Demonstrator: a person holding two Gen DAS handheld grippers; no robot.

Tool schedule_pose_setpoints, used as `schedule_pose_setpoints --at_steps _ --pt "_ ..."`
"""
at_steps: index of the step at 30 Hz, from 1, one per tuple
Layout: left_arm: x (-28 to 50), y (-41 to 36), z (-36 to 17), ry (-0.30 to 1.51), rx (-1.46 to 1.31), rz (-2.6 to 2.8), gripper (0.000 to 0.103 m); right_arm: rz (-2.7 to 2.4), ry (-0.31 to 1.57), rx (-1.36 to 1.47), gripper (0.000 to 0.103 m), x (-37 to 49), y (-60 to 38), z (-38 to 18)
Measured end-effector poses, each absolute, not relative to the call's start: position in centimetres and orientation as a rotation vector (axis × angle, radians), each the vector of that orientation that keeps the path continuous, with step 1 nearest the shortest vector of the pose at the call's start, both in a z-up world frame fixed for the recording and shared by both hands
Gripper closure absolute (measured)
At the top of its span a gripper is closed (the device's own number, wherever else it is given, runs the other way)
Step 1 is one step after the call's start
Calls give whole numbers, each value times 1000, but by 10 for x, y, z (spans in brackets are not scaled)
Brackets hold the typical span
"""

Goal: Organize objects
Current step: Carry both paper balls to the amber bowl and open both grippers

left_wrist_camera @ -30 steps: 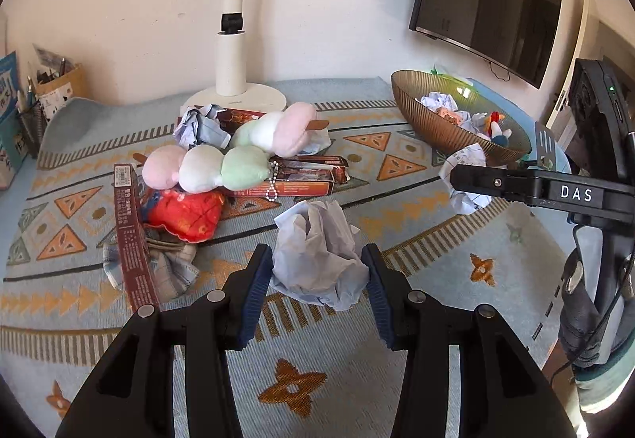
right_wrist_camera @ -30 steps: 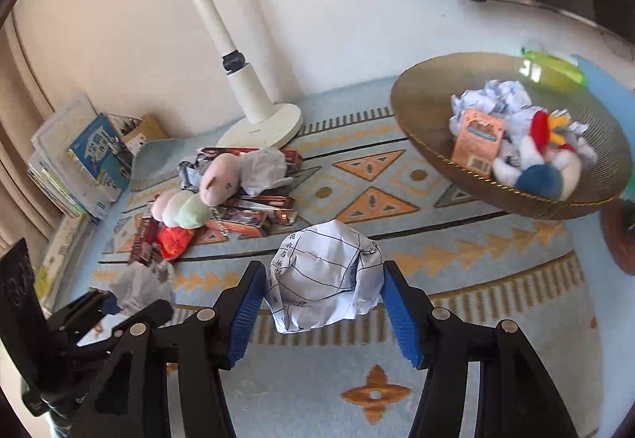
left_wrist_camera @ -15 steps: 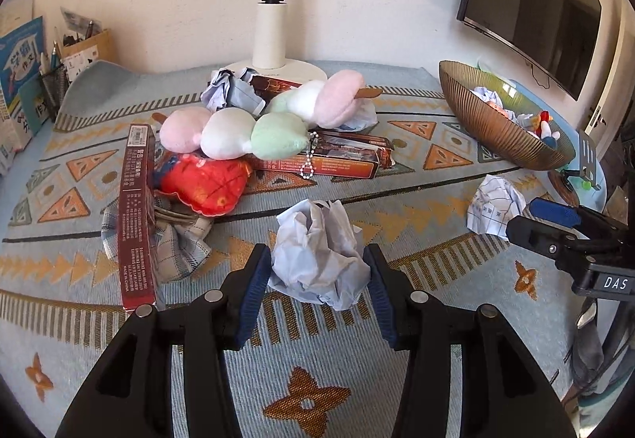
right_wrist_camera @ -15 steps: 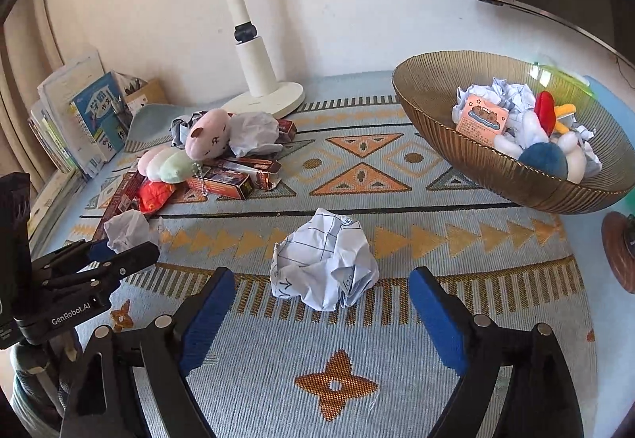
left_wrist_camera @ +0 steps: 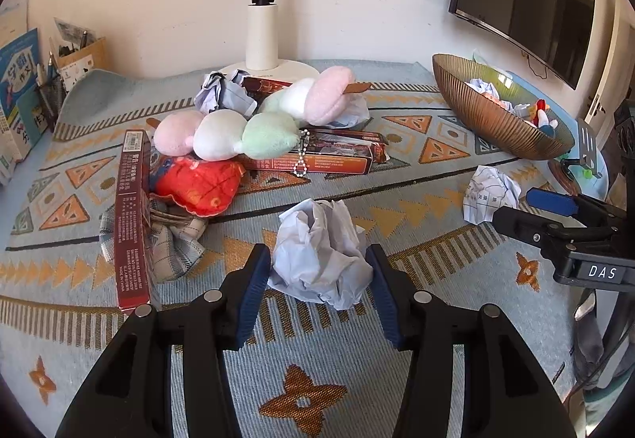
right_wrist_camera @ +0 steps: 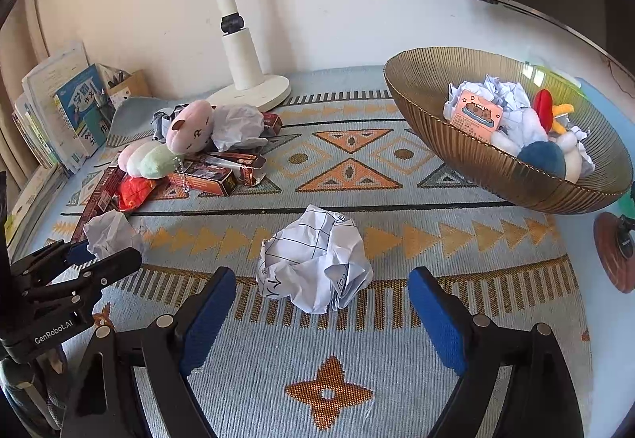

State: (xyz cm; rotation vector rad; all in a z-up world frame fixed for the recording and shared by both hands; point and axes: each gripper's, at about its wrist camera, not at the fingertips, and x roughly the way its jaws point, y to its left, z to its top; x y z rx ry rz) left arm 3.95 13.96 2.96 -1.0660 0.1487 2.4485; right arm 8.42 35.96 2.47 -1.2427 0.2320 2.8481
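Observation:
My left gripper [left_wrist_camera: 319,291] is shut on a crumpled white paper ball [left_wrist_camera: 319,251], held low over the patterned rug; it also shows in the right wrist view [right_wrist_camera: 109,233]. My right gripper [right_wrist_camera: 321,313] is open, its blue pads either side of a second crumpled ball of lined paper [right_wrist_camera: 313,261] that lies on the rug; this ball shows in the left wrist view [left_wrist_camera: 490,193]. A ribbed bronze bowl [right_wrist_camera: 456,144] at the right holds paper balls, a card and plush toys.
A pile of pastel plush toys [left_wrist_camera: 222,134], red boxes [left_wrist_camera: 133,215], a red pouch [left_wrist_camera: 196,186] and a checked cloth [left_wrist_camera: 174,247] lies at the left. A white lamp base [right_wrist_camera: 254,92] stands behind. Books [right_wrist_camera: 59,112] line the far left.
My right gripper has opened and let the lined paper ball drop onto the rug. My left gripper has kept its hold on the other ball and shifted slightly.

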Motion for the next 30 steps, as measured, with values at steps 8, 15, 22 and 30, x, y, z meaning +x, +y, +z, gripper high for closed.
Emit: schedule_pose_setpoints --at_steps 8,15,22,30 --pt "39 141 28 162 -1072 2448 55 2883 128 -1272 51 83 345 22" --pt "39 139 28 152 -1071 2445 55 2893 152 -1246 51 85 348 24" --pt "39 139 28 154 -1065 2446 55 2897 155 -1245 51 85 348 25" --pt "40 139 29 157 -1061 2443 55 2897 159 -1249 51 86 348 25"
